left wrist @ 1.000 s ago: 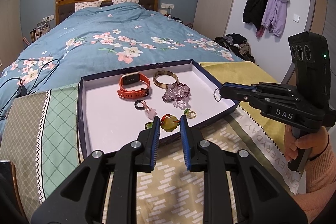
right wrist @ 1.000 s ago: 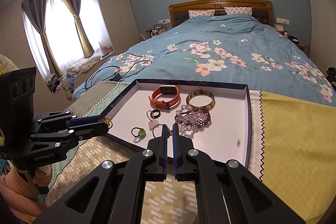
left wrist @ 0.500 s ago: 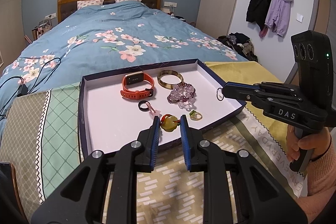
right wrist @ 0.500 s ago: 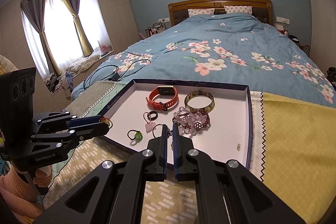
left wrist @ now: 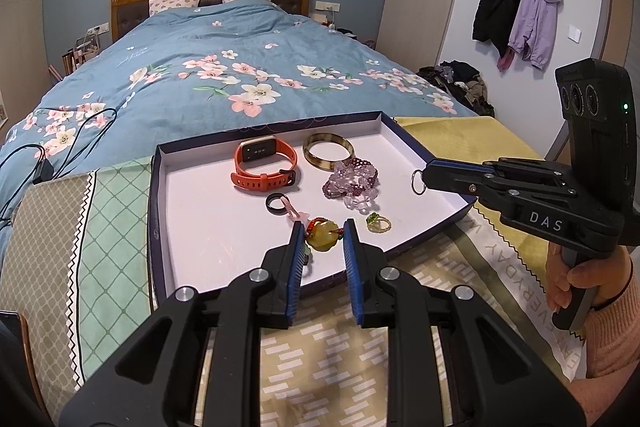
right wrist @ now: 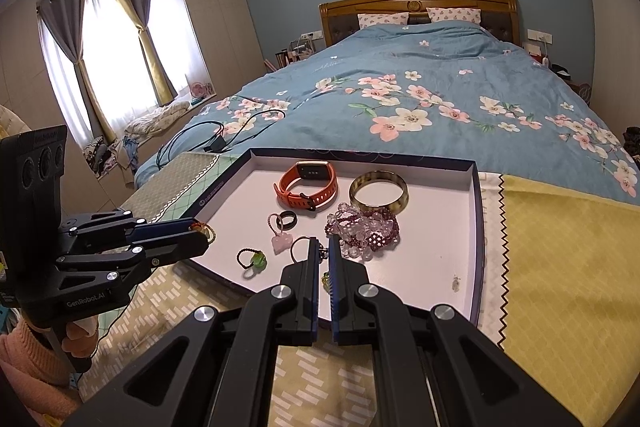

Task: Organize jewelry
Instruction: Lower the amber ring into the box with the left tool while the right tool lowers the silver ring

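Observation:
A shallow white tray with a dark blue rim (left wrist: 154,211) (right wrist: 476,211) lies on a patterned cloth. In it are an orange watch band (left wrist: 264,167) (right wrist: 308,187), an amber bangle (left wrist: 328,151) (right wrist: 378,189), purple bead bracelets (left wrist: 352,183) (right wrist: 364,225), a black ring (left wrist: 275,203), a pink heart charm (right wrist: 281,241) and a green-stone ring (left wrist: 378,223) (right wrist: 252,259). My left gripper (left wrist: 323,227) (right wrist: 202,231) is shut on an amber pendant (left wrist: 322,237) with red beads over the tray's near edge. My right gripper (right wrist: 324,243) (left wrist: 430,175) is shut on a small piece with a metal ring (right wrist: 298,249) (left wrist: 418,181).
The bed with a blue floral duvet (left wrist: 224,79) lies just beyond the tray. A black cable and charger (right wrist: 216,143) rest on it at the left. A person's hand (left wrist: 576,279) holds the right gripper's handle. Coats (left wrist: 520,11) hang on the right wall.
The left gripper has drifted slightly with the pendant still in it. The right gripper has kept still, and both grips are unchanged.

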Tool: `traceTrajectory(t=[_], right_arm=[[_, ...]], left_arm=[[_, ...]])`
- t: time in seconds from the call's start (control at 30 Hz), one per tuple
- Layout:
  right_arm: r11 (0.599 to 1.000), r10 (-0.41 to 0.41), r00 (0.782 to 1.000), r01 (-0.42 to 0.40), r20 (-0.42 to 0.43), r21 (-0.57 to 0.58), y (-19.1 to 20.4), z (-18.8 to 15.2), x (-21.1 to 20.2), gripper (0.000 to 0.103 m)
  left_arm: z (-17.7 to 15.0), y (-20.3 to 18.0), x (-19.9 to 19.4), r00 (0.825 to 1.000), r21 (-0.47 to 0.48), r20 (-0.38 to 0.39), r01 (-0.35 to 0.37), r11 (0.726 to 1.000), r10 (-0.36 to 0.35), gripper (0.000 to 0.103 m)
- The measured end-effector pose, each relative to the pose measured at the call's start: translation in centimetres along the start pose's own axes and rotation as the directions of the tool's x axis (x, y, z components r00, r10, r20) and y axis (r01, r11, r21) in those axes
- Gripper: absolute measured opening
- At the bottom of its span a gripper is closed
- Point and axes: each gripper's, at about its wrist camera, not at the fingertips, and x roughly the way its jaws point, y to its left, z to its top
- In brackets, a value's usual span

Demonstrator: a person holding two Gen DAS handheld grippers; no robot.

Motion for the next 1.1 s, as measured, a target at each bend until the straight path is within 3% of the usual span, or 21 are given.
traceTrajectory(t=[1.1], right_arm=[[1.0, -0.013, 0.999, 0.013, -0.03, 0.019, -1.2, 0.0, 2.2, 0.003]], left_arm=[[0.3, 0.7, 2.3, 0.999, -0.012, -0.029, -0.021, 1.0, 0.02, 0.02]])
